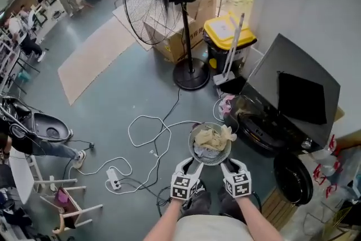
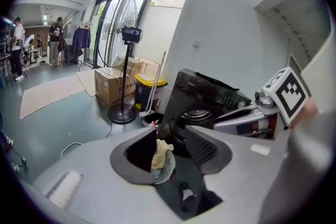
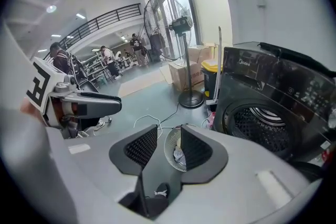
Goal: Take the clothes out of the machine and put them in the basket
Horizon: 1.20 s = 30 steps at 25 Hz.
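Observation:
A round white basket (image 1: 211, 158) stands on the floor before my feet, with pale yellow and white clothes (image 1: 212, 138) piled in it. The black washing machine (image 1: 282, 115) is to the right, its lid raised and its round door (image 1: 293, 178) swung open. My left gripper (image 1: 190, 166) and right gripper (image 1: 231, 165) hover side by side just near of the basket. In the left gripper view the left gripper (image 2: 170, 147) is open and empty, the basket (image 2: 164, 165) showing through the gap. The right gripper (image 3: 169, 149) is likewise open and empty, with the basket (image 3: 173, 150) beyond and the drum (image 3: 262, 123) to the right.
A standing fan (image 1: 189, 36), a yellow-lidded bin (image 1: 228, 36) and cardboard boxes (image 1: 175, 42) stand behind the basket. A white cable (image 1: 149, 127) and power strip (image 1: 113, 178) lie on the floor to the left. A pink item (image 1: 225, 104) lies beside the machine.

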Each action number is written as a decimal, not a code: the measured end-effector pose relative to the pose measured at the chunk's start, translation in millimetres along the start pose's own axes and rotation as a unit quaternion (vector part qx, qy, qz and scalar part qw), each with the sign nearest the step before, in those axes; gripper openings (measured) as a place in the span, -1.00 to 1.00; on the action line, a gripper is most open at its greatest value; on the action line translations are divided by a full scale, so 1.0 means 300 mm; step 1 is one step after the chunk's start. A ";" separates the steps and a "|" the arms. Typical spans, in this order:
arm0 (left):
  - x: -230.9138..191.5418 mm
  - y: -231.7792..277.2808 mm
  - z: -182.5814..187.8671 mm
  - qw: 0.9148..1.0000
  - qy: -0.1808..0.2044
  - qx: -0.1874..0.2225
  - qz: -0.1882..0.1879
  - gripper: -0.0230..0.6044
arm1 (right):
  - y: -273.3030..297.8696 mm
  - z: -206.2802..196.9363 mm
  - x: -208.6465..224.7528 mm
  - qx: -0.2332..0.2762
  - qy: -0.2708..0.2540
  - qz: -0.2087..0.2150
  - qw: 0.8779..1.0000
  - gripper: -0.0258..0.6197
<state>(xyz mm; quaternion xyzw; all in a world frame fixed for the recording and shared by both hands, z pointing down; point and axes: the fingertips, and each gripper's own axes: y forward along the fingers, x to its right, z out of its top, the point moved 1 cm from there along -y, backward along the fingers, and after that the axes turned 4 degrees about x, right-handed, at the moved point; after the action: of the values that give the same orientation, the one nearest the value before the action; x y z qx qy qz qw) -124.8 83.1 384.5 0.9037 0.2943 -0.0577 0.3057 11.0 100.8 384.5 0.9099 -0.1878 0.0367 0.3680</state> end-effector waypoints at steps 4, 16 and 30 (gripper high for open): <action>0.036 -0.061 0.044 1.000 -0.008 0.007 0.002 -0.24 | -0.071 0.013 -0.066 0.003 -0.016 0.006 1.000 -0.56; 0.159 -0.126 -0.006 0.997 0.061 -0.015 -0.035 -0.24 | -0.168 -0.124 -0.208 -0.018 -0.038 0.050 0.998 -0.56; 0.163 -0.203 -0.076 0.998 0.056 -0.008 -0.017 -0.24 | -0.188 -0.156 -0.164 0.015 -0.015 0.038 0.999 -0.56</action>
<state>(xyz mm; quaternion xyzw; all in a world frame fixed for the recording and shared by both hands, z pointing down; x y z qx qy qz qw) -121.0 159.6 357.5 0.8979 0.3269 -0.0099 0.2947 -10.4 185.5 371.4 0.9079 -0.2275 0.0400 0.3497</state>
